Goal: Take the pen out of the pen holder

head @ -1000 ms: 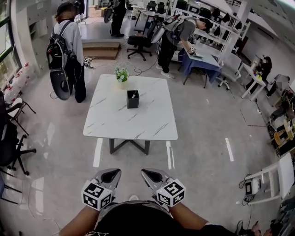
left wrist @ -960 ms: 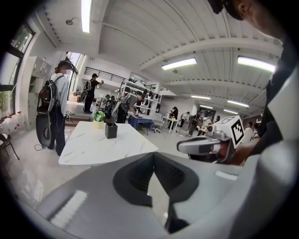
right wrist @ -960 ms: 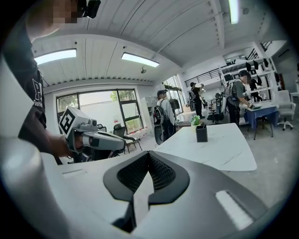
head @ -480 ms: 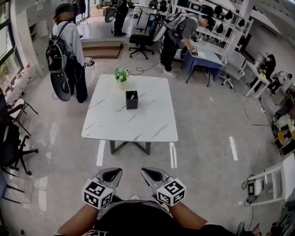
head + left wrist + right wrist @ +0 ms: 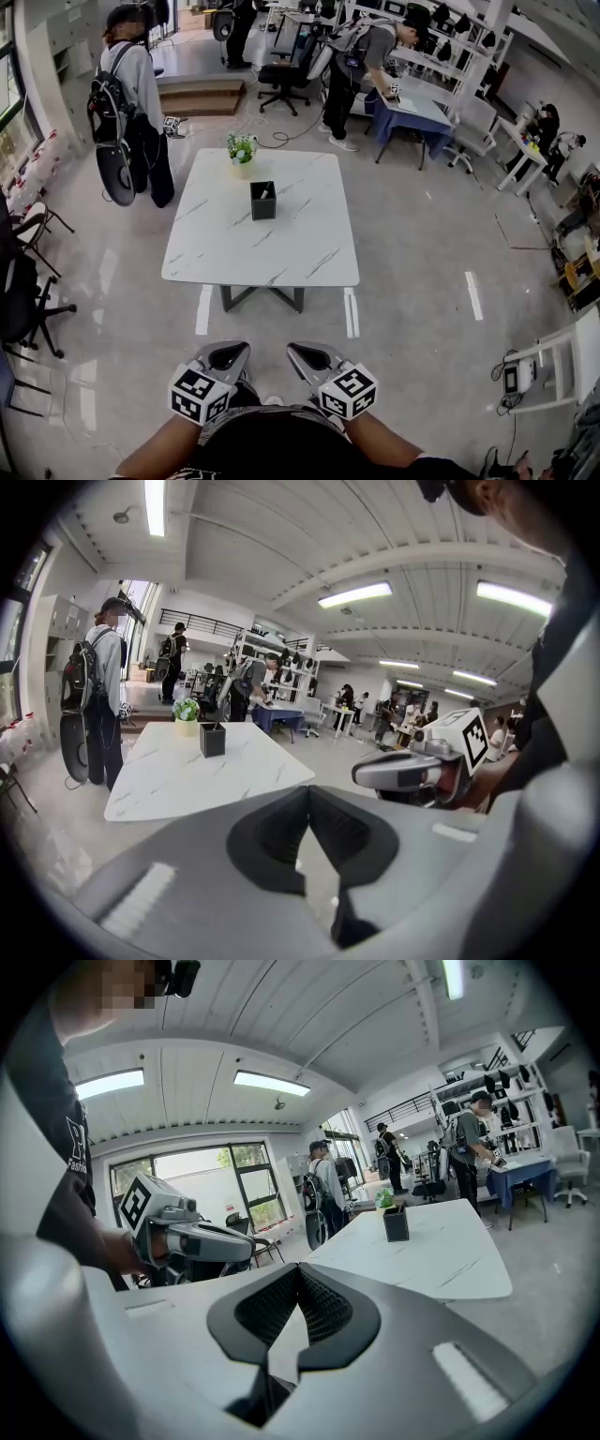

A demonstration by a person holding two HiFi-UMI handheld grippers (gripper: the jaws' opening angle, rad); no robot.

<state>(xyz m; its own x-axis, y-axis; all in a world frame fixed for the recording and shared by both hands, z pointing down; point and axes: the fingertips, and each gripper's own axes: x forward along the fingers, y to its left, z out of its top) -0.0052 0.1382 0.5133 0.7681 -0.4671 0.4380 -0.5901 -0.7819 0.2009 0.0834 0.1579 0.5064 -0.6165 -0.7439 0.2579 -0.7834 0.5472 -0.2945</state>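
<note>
In the head view, the black square pen holder (image 5: 263,200) stood upright in the upper middle of the frame, on the far half of the white marbled surface (image 5: 272,248), with a small potted plant (image 5: 241,150) beyond it near the far edge. Only this view looked down into the holder, where the pen (image 5: 267,191) showed as a pale sliver. The left tongs (image 5: 228,354) and right tongs (image 5: 309,354) were held low at the bottom centre, side by side, close to the body and well apart from the surface.

In the left gripper view, the tips were pressed together on nothing. The holder (image 5: 213,740) appeared small at centre left.

In the right gripper view, the tips likewise met, empty. The holder (image 5: 396,1225) sat at centre right.
</note>
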